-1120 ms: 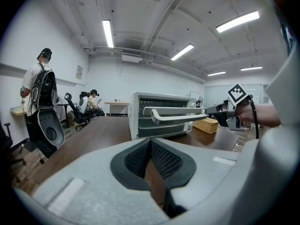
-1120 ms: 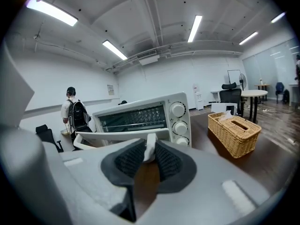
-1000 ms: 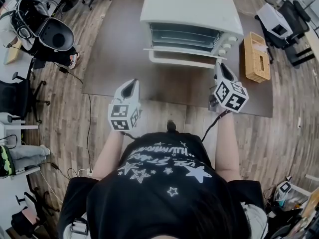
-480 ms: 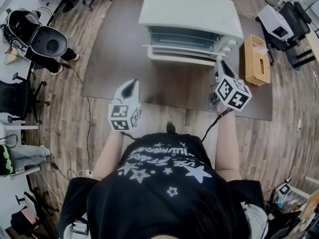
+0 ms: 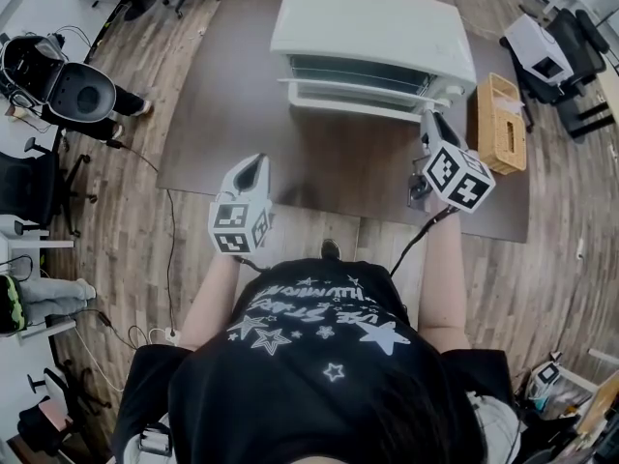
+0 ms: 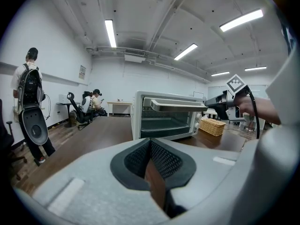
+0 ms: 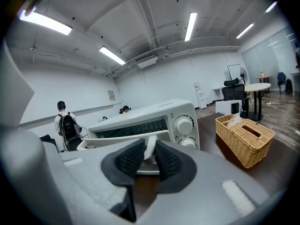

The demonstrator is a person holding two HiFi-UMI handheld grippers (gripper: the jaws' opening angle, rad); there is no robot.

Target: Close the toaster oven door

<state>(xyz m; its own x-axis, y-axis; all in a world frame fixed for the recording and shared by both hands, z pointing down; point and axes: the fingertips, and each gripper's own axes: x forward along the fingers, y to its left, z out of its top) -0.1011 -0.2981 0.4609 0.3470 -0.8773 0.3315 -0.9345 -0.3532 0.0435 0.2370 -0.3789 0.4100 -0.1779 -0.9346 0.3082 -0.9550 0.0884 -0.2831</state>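
A white toaster oven (image 5: 372, 27) stands at the far side of the brown table (image 5: 242, 114). Its glass door (image 5: 360, 93) is partly raised, about halfway to shut. My right gripper (image 5: 427, 120) is shut on the right end of the door handle (image 7: 149, 146), which sits between the dark pads in the right gripper view. In the left gripper view the handle (image 6: 178, 106) stands lifted, with the right gripper (image 6: 218, 100) at its end. My left gripper (image 5: 253, 167) hangs low at the near left, away from the oven, with its pads together and nothing in them.
A wicker tissue box (image 5: 498, 109) sits right of the oven. Office chairs (image 5: 39, 187) and a person with a backpack (image 6: 30, 88) are at the left of the room. Cables lie on the wooden floor near the table's front edge.
The door has swung up from nearly flat toward the oven front. My right gripper rose and moved forward with the handle. The left gripper has not moved.
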